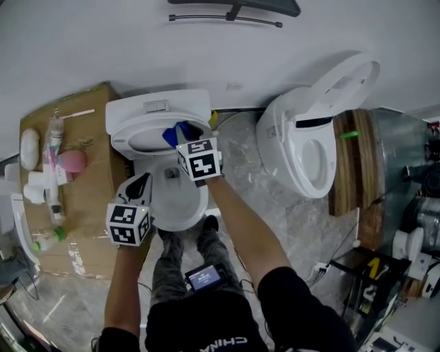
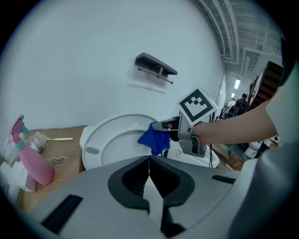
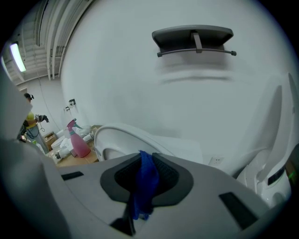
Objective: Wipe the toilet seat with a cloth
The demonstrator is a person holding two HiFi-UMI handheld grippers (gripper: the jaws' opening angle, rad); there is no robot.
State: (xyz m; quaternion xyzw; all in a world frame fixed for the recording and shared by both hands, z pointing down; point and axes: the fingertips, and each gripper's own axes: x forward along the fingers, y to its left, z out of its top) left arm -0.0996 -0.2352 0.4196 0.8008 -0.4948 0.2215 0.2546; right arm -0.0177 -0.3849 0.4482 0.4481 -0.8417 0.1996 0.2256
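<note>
1 cloth: blue, pinched in R gripper jaws, over toilet bowl.
L gripper: jaws closed, empty, by bowl.

1. A grey shelf is mounted on the white wall ahead of me.
2. Grey marbled floor meets that wall's foot.
3. Cardboard lies by the wall, to my left.

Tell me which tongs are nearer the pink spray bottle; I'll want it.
Left. Left tongs: just right of pink spray bottle. Right tongs: farther right, at the toilet seat.
</note>
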